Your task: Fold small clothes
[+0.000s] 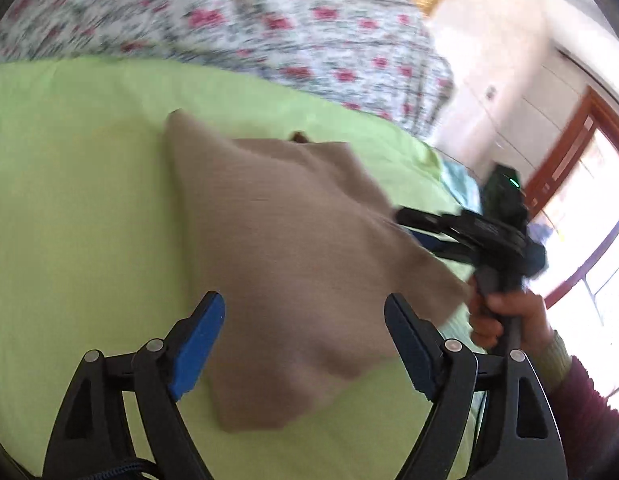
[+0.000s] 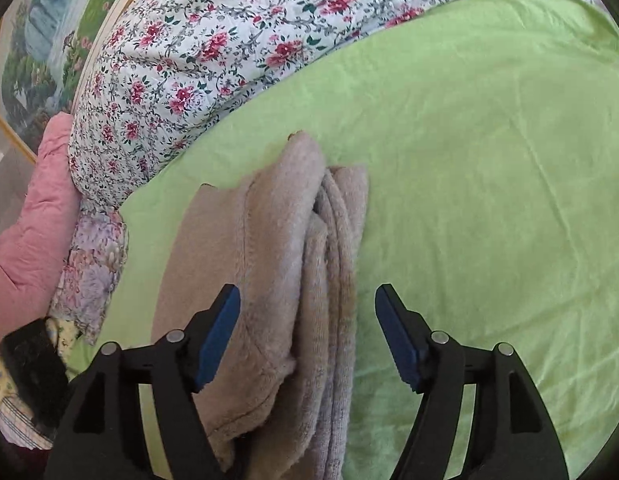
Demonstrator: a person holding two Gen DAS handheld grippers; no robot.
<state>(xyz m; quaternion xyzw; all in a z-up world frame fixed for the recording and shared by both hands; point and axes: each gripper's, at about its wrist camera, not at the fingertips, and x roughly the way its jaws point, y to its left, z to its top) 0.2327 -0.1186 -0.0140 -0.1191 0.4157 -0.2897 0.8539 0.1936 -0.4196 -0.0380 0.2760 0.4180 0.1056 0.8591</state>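
We hold the left gripper [image 1: 305,334] with its blue-padded jaws spread wide, nothing pressed between them; the beige garment [image 1: 293,248] lies on the bed beneath and beyond the gap, clear of both pads. Our right gripper [image 2: 307,330] is likewise wide apart, its pads hanging above the same folded beige garment [image 2: 277,280] without pinching it; one blue pad sits over the fleecy cloth, the other over bare sheet. In the left wrist view that right gripper [image 1: 421,228] shows from the side at the garment's far right edge, with our right hand [image 1: 505,316] wrapped round its handle and a dark red sleeve [image 1: 581,396] behind it. The garment rests on the light green sheet [image 2: 489,200], folded into several layers whose edges run lengthwise away from us. A flowered quilt [image 2: 213,52] bunches along the sheet's far edge. At the left edge of the bed we see a pink cushion [image 2: 25,236] and, beyond the quilt, a gold-framed landscape picture [image 2: 37,60]. The left wrist view is blurred.
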